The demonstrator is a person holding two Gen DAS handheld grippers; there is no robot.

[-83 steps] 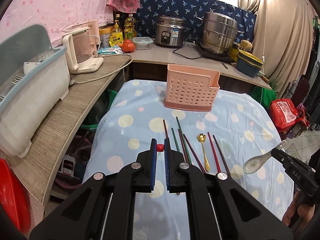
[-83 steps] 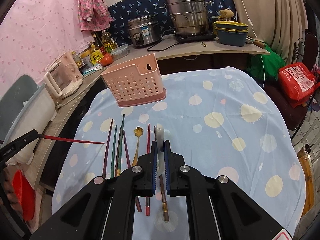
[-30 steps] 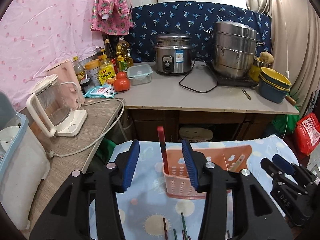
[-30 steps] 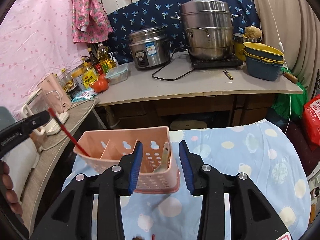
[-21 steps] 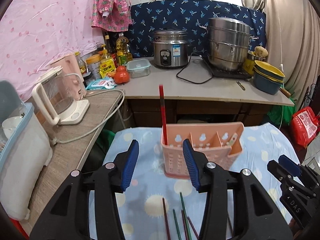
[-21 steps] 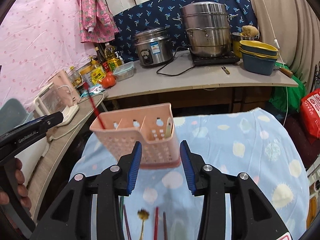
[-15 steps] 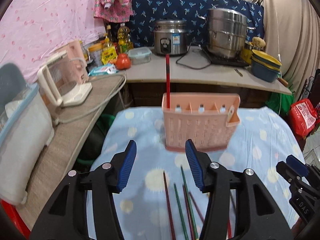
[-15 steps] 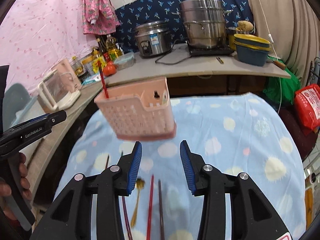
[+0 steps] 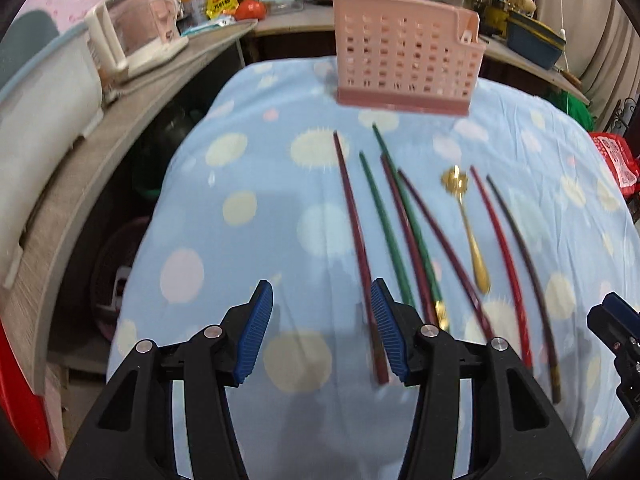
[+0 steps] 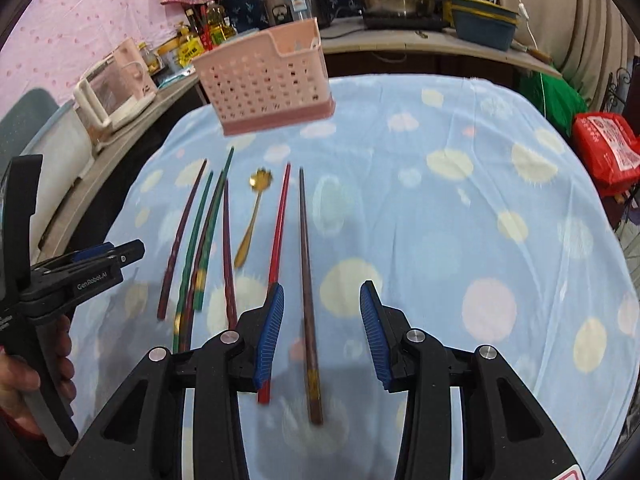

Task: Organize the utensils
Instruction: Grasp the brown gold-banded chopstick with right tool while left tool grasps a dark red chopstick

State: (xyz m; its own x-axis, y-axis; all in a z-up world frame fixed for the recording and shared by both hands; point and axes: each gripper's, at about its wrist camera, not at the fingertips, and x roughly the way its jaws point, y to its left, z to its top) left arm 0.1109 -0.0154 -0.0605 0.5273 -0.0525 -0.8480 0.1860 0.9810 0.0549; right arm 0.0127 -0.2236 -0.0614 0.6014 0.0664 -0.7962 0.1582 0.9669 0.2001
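Hovering above the spotted counter (image 9: 240, 152), we hold both the left gripper (image 9: 322, 330) and right gripper (image 10: 322, 334) parted and empty. Nearer us than the pink basket (image 9: 406, 54) lie the chopsticks (image 9: 390, 228) and gold spoon (image 9: 470, 230).

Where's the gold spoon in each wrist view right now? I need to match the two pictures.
Left wrist view: gold spoon lies right of centre on the cloth, bowl toward the pink basket, between a maroon chopstick and the red chopstick.
Right wrist view: gold spoon lies left of centre, just left of the red chopstick.
Shared landmark: the pink basket at the table's far end.
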